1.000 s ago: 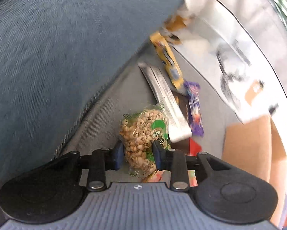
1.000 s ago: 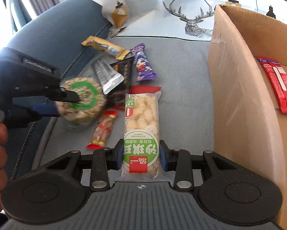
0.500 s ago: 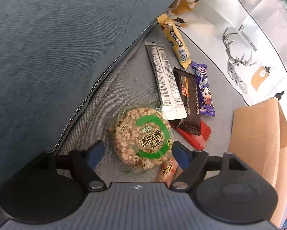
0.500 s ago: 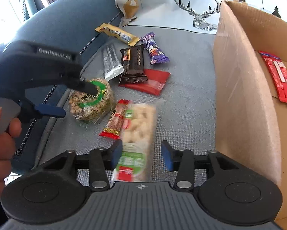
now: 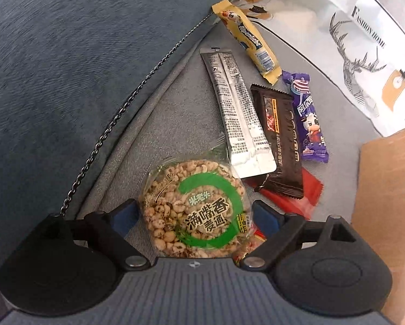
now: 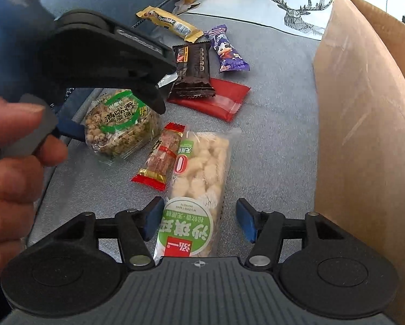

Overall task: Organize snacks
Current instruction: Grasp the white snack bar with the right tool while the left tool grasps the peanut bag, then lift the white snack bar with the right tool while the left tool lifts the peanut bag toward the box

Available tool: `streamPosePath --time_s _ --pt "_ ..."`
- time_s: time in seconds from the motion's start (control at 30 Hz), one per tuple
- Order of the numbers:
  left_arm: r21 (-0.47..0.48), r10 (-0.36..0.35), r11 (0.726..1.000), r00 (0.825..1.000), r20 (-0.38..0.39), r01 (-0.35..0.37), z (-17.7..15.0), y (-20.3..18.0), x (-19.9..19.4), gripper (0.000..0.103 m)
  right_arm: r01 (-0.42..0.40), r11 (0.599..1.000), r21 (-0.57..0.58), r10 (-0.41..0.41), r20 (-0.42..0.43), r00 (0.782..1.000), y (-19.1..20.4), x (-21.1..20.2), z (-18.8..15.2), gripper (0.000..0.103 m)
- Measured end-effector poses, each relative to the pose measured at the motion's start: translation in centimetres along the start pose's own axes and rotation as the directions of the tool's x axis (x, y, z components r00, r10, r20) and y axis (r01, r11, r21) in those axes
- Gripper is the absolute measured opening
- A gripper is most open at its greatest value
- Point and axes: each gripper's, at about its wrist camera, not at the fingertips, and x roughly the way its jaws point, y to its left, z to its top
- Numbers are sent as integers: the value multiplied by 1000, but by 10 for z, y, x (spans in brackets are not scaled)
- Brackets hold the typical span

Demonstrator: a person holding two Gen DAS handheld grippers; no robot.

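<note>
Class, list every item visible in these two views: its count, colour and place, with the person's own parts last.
Round puffed-grain pack: 1, green-labelled, between left tongs.
Long rice-puff pack: 1, white-green, between right tongs.
Small red-ended snack: 1, between those packs.
Silver sachet: 1, beyond round pack.
Brown bar: 1, atop red packet.
Purple candy: 1, beside bar.
Yellow bar: 1, farthest.
Cardboard box: 1, right.
Sofa cushion: grey.
Left tongs, right tongs: open, just widening.
Hand: 1, left.
</note>
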Motion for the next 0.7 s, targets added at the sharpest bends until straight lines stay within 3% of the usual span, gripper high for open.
streamPosePath --time_s 0.17,0.23,0.3,0.7 --pt "37 30 999 1000 8 -30 1 -5 2 93 11 1000 -19 -11 3 1000 0 0 1 58" --pt "48 35 998 999 11 -35 1 -6 3 93 20 999 -27 -19 8 1000 1 0 0 53" --pt "65 41 997 999 12 -41 -1 -7 2 92 24 999 -31 -23 14 1000 1 0 0 40" --pt "128 53 990 996 68 -61 -7 -12 -10 88 30 998 48 -33 61 998 -11 -10 1 38"
